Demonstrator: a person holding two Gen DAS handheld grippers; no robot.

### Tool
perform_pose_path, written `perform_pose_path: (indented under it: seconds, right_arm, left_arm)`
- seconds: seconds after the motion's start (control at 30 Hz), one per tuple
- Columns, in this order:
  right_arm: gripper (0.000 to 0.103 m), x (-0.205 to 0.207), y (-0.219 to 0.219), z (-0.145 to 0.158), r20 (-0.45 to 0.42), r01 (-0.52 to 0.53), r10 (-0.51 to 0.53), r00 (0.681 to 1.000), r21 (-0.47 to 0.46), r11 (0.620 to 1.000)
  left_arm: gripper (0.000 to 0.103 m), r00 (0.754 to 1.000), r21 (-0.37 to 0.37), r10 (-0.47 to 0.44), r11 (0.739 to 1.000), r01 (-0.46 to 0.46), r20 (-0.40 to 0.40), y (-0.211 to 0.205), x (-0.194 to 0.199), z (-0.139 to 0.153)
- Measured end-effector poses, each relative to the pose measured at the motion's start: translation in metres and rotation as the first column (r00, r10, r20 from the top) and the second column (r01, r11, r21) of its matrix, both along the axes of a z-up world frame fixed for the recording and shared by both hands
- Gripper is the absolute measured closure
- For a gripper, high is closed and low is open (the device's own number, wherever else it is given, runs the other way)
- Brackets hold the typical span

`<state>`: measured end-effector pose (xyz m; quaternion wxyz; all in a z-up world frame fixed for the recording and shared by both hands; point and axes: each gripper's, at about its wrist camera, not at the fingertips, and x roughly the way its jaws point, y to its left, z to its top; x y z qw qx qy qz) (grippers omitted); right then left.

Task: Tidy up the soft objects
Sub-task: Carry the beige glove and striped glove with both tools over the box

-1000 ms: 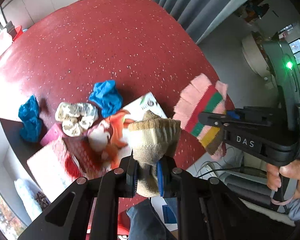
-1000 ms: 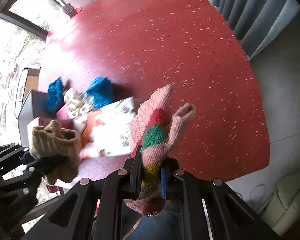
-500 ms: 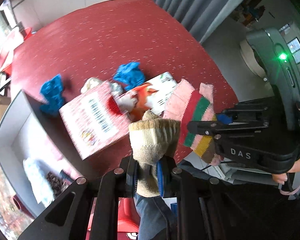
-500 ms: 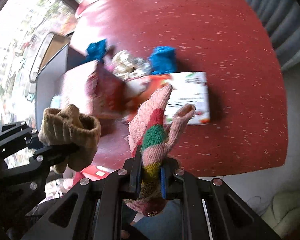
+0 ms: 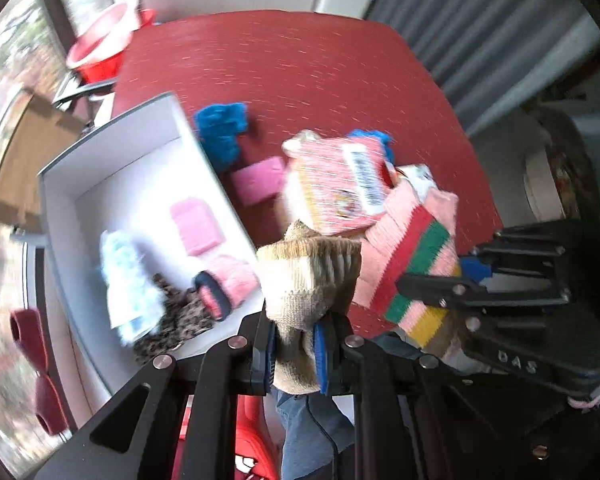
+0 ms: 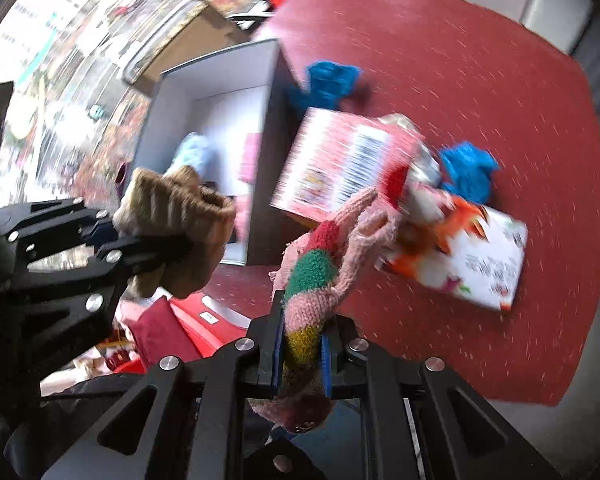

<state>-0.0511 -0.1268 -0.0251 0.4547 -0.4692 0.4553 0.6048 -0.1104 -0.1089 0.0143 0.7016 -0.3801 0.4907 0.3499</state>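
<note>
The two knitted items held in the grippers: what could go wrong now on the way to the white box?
1. The striped glove hangs loose from the right gripper above the pink carton; it could snag there.
2. The left gripper pinches only the end of the beige sock, so it might slip out before the white box.
3. The grippers are close together and could collide.

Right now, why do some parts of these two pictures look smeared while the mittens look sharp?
Left wrist view: the beige mitten in the left gripper is crisp; the white box smears. Right wrist view: the striped mitten in the right gripper is sharp; the window side glares white. Both bulge, fisheye.
</note>
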Motion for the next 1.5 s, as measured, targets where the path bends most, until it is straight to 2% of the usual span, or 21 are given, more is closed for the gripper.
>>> perform_pose_path:
  seconds: [0.27, 0.47, 0.73, 1.23, 1.5]
  right_arm:
    - [0.088, -0.050, 0.021, 0.015, 0.028, -0.143, 0.141, 0.990, 0.046, 0.989]
    - [0.088, -0.074, 0.039, 0.016, 0.036, -0.184, 0.182, 0.983, 0.066, 0.981]
    - [0.088, -0.102, 0.057, 0.009, 0.036, -0.210, 0.208, 0.977, 0.064, 0.976]
    - [0.088, -0.115, 0.080, 0.004, 0.027, -0.202, 0.201, 0.979, 0.035, 0.979]
    - [0.088, -0.118, 0.093, 0.002, 0.023, -0.188, 0.188, 0.982, 0.025, 0.982]
  left_arm:
    - [0.086, 0.980, 0.024, 0.198, 0.980, -0.199, 0.007, 0.013, -0.061, 0.000]
    - [0.086, 0.948, 0.028, 0.317, 0.948, -0.317, 0.006, 0.021, -0.095, -0.001]
    - [0.086, 0.910, 0.032, 0.414, 0.910, -0.413, -0.014, 0.028, -0.121, -0.008]
    - [0.086, 0.888, 0.034, 0.460, 0.888, -0.459, -0.020, 0.041, -0.131, -0.013]
    - [0.086, 0.885, 0.042, 0.465, 0.885, -0.464, -0.012, 0.051, -0.130, -0.011]
